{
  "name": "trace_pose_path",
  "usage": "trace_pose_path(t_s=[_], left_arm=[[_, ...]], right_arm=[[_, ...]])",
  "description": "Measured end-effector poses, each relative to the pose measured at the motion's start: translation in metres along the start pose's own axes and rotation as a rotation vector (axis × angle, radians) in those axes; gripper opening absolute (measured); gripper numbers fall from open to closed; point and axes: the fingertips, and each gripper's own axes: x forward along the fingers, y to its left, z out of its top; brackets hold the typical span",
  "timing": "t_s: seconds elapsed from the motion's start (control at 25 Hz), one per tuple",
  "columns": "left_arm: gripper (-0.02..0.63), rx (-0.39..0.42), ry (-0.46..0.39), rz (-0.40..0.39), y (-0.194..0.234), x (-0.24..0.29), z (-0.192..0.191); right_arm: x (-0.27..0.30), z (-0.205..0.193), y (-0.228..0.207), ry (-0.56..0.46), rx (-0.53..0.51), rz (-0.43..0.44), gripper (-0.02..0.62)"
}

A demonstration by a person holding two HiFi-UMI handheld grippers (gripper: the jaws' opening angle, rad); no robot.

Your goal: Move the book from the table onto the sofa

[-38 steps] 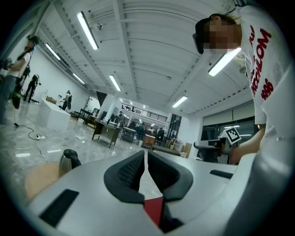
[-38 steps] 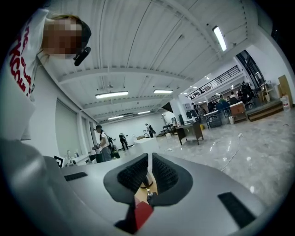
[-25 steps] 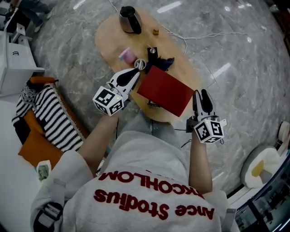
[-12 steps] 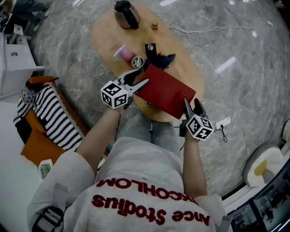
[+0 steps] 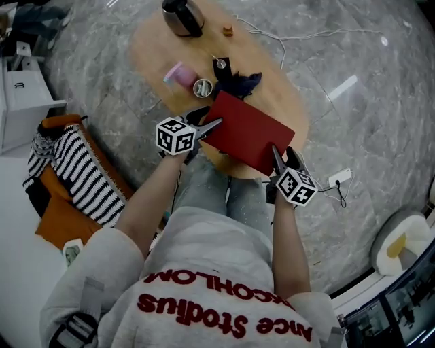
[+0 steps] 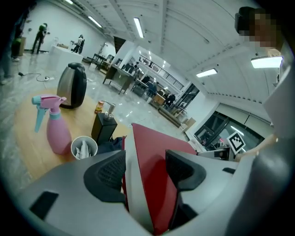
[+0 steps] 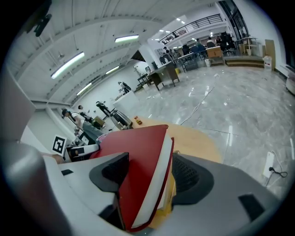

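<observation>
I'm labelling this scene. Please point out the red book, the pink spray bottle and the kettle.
red book (image 5: 250, 131), head view, middle of its cover
pink spray bottle (image 6: 57, 133), left gripper view, its pink body
kettle (image 6: 73, 87), left gripper view, its steel side

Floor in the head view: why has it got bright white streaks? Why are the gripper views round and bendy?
Head view: the glossy floor likely mirrors the ceiling lamps. Left gripper view: a wide-angle lens curves the ceiling and darkens the corners. Right gripper view: the same bending, and the lamps glare white.

Book (image 5: 248, 132) seemingly rests on the table's (image 5: 275, 75) near end; cup (image 5: 202, 88), spray bottle (image 5: 177, 73), kettle (image 5: 181, 15) beyond.
</observation>
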Motion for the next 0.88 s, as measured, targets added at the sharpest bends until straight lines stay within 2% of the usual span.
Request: trace_pose_path(t_s=[0.2,0.36,0.52,0.68,0.88], left_arm=[[0.258,-0.078,0.006,-0.023,0.001,0.009,-0.001],[0.258,-0.118,-0.022,-0.005,0.003,0.008,0.0],[0.258,-0.146,-0.058,0.024,0.005,0.009,0.001],[0.256,-0.09,-0.065,0.057,0.0,0.006,0.007],[0.257,-0.028,-0.088,0.04,-0.015,-0.002,0.02]], right_arm=[[0.005,-0.001,0.0,0.017,0.004,0.026,0.291],[0.008,-0.001,0.003,0.036,-0.012,0.058,0.29],[0.009,-0.001,0.004,0.04,0.016,0.076,0.274],[0.003,-0.002,0.007,0.012,0.011,0.075,0.267],[-0.013,0.0,0.013,-0.028,0.002,0.075,0.264]])
